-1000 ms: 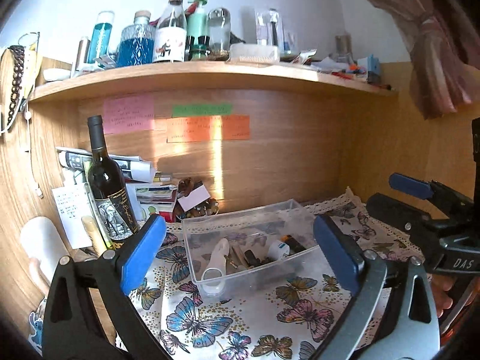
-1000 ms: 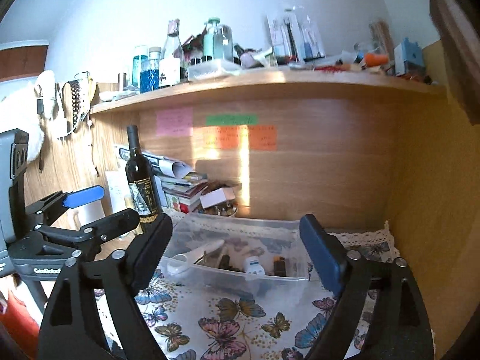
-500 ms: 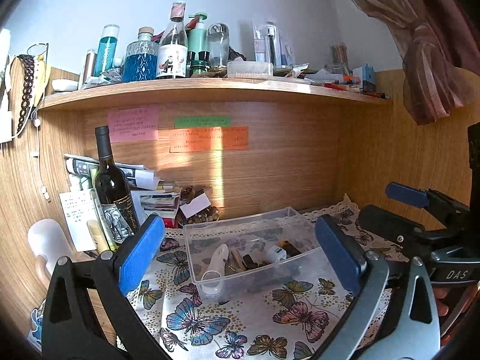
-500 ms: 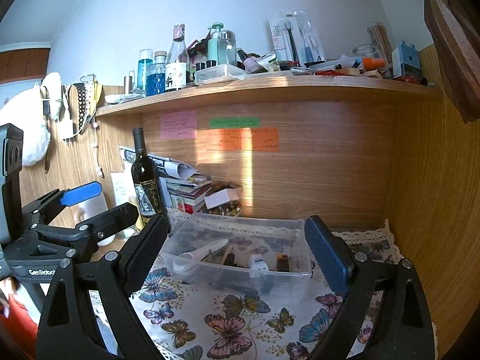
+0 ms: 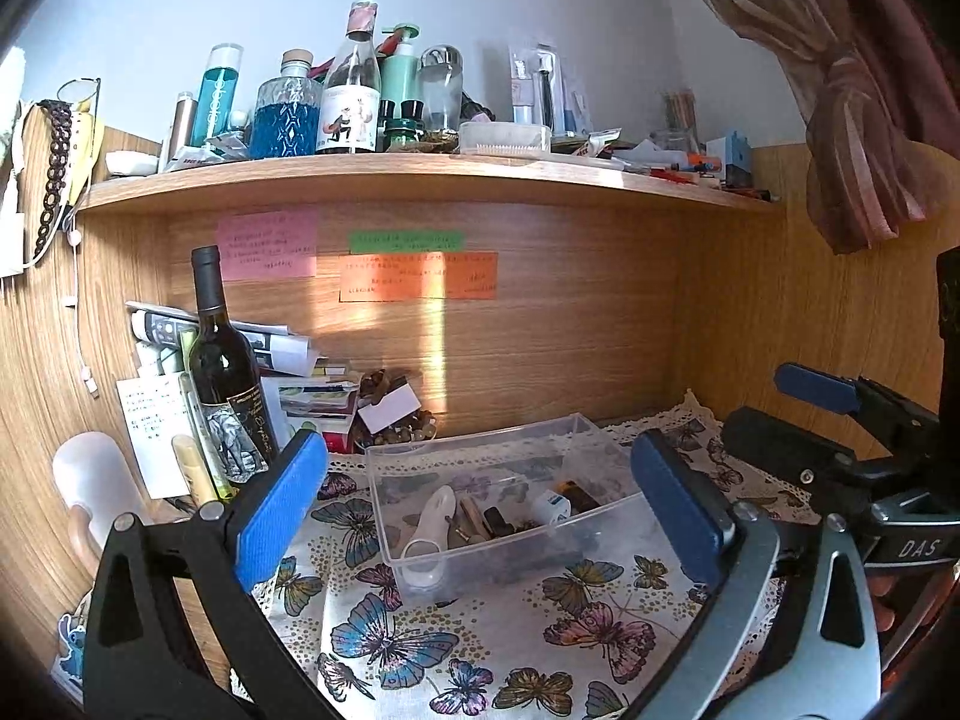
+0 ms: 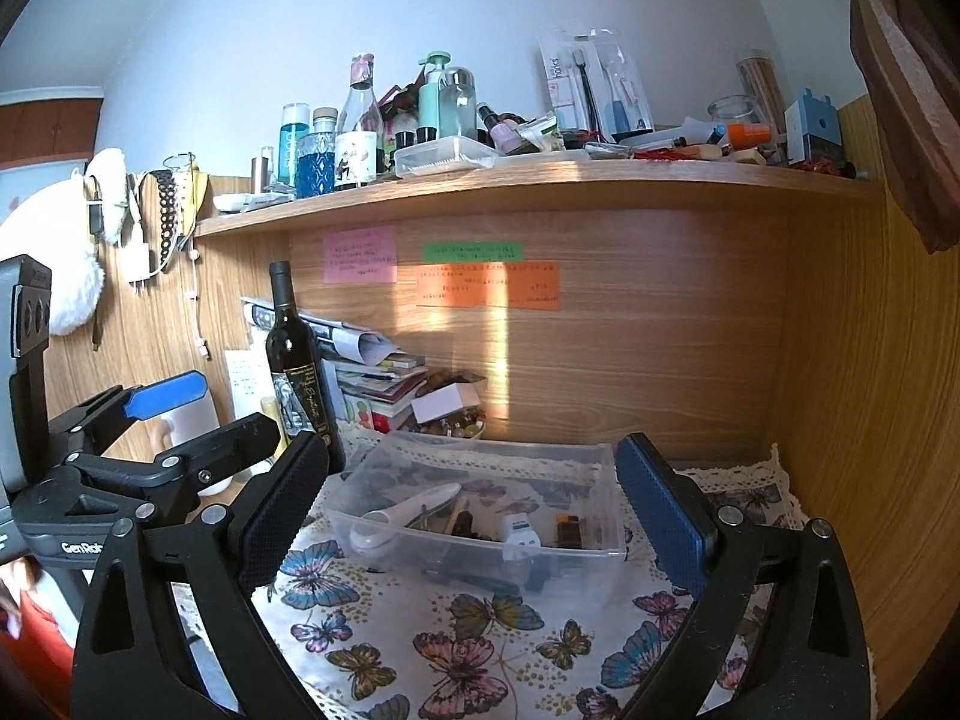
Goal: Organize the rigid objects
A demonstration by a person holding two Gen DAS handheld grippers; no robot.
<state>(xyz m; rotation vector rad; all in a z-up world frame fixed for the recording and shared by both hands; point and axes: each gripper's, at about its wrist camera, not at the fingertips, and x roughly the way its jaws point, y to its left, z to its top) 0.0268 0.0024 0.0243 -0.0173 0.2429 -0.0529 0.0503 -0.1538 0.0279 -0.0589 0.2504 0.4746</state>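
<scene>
A clear plastic bin (image 5: pixel 384 504) (image 6: pixel 606 492) stands on the butterfly-print cloth. Inside lie a white scoop-like tool (image 5: pixel 431 525) (image 6: pixel 408 510), a small white bottle with a blue label (image 5: pixel 551 505) (image 6: pixel 519 530), a dark orange-topped item (image 6: pixel 569 527) and other small dark pieces. My left gripper (image 5: pixel 480 504) is open and empty, held back from the bin's near side. My right gripper (image 6: pixel 474 510) is open and empty, also in front of the bin. Each gripper shows in the other's view, the right one (image 5: pixel 840 420) and the left one (image 6: pixel 174 420).
A dark wine bottle (image 5: pixel 225 366) (image 6: pixel 297 366) stands at the back left beside stacked papers and books (image 6: pixel 372 372). A bowl of small items (image 5: pixel 396 426) sits behind the bin. A white cylinder (image 5: pixel 96 480) stands far left. The upper shelf (image 5: pixel 420 177) holds several bottles.
Both grippers have pulled back and risen from the bin, so it looks smaller and lower in both views. Both stay open and empty.
</scene>
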